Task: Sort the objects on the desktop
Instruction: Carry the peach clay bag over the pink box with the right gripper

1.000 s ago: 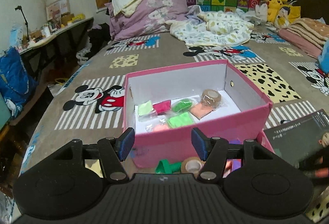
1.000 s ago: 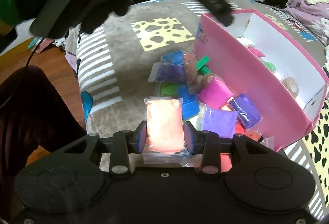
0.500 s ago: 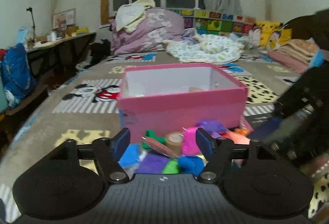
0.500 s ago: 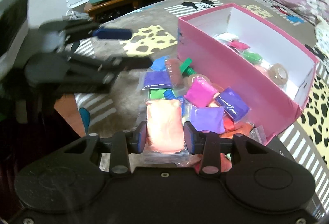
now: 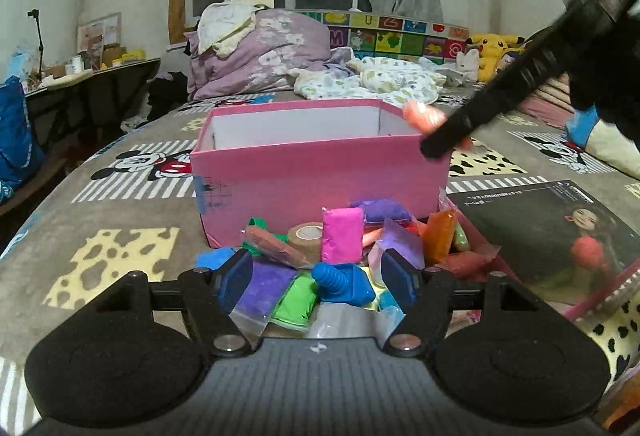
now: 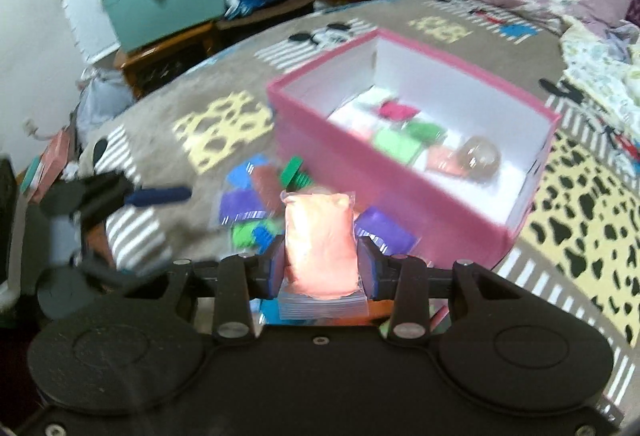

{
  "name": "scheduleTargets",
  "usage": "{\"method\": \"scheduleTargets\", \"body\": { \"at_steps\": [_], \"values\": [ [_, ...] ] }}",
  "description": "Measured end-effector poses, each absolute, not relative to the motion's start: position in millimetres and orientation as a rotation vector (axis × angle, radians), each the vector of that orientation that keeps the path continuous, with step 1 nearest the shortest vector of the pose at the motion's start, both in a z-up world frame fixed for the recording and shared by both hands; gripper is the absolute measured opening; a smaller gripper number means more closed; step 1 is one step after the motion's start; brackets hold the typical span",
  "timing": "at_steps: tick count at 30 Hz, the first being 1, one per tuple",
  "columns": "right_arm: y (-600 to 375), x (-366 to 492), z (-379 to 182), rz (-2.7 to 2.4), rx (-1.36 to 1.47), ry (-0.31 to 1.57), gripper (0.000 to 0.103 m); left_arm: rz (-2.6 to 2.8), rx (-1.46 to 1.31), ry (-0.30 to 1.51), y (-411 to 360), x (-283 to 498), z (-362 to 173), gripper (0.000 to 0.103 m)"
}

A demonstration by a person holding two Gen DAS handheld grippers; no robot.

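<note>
Above the heap of coloured packets on the bed, the right gripper point(image 6: 320, 264) clenches an orange packet point(image 6: 319, 244) just short of the pink box point(image 6: 384, 192); the left gripper point(image 5: 318, 278) hangs released over the heap.

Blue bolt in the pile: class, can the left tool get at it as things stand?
Probably yes. The left tool is open, and the blue bolt lies on top of the pile between its fingers, with nothing covering it.
</note>
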State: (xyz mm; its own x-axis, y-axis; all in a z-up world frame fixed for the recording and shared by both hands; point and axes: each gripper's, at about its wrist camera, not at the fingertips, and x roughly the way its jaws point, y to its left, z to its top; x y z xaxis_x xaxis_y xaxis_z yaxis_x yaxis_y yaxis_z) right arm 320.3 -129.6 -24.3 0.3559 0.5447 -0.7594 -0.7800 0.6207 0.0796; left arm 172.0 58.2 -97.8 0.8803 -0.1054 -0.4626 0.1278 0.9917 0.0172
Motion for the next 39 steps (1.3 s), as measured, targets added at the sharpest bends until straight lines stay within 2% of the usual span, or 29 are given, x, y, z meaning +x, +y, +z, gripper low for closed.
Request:
{"method": "scheduleTargets", "body": {
  "at_steps": [10,22,39],
  "values": [
    [-113,358,6,0.771,-0.301,0.748,0.037,-0.081,-0.023,0.461,73,178,-102,0.07],
    [-93,396,23,0.693,-0.27,0.725,0.037,-0.074,-0.125,0.463,92,187,-104,0.07],
    [-55,462,-11,0.618,-0.302,0.812,0.037,-0.042,-0.22,0.479,103,204,-110,0.07]
  ]
}}
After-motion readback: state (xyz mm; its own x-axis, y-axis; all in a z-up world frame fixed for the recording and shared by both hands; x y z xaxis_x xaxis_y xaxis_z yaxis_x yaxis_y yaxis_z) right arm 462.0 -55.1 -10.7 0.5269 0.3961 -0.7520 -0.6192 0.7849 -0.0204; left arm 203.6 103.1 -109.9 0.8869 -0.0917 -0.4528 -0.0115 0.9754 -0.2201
